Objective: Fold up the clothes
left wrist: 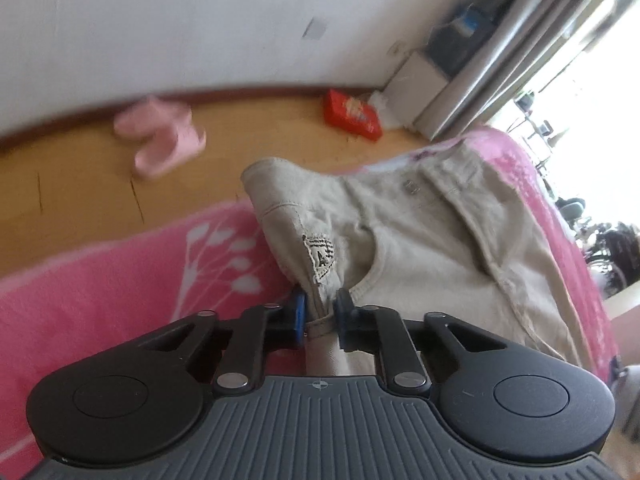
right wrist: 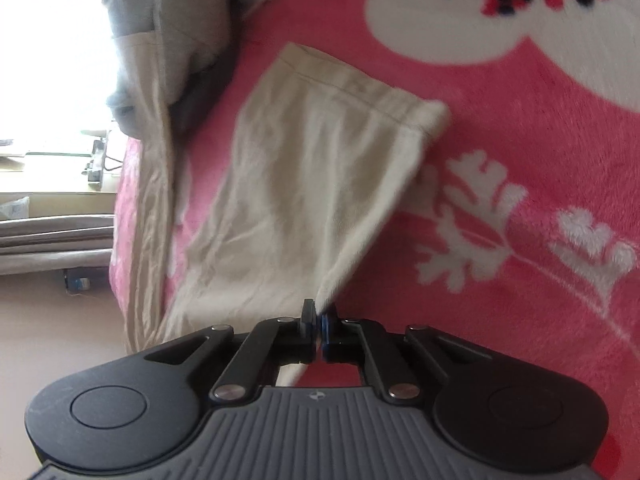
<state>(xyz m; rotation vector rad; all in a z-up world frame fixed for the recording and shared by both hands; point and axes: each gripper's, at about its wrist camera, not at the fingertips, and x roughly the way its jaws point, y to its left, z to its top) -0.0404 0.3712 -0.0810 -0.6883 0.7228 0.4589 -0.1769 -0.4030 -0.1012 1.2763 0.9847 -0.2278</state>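
Observation:
Beige trousers (left wrist: 432, 248) lie on a pink flowered blanket (left wrist: 120, 280). My left gripper (left wrist: 322, 312) is shut on the bunched waistband edge, just below a stitched patch (left wrist: 320, 256). In the right wrist view one trouser leg (right wrist: 304, 184) stretches away over the blanket (right wrist: 520, 140) to its hem (right wrist: 360, 92). My right gripper (right wrist: 319, 320) is shut on the side edge of that leg. A second strip of beige cloth (right wrist: 152, 200) runs along the blanket's left edge.
A wooden floor (left wrist: 248, 136) lies beyond the bed with pink slippers (left wrist: 160, 140) and a red packet (left wrist: 352, 114) on it. Grey curtains (left wrist: 512, 48) hang by a bright window. A grey garment (right wrist: 176, 32) sits at the far end of the blanket.

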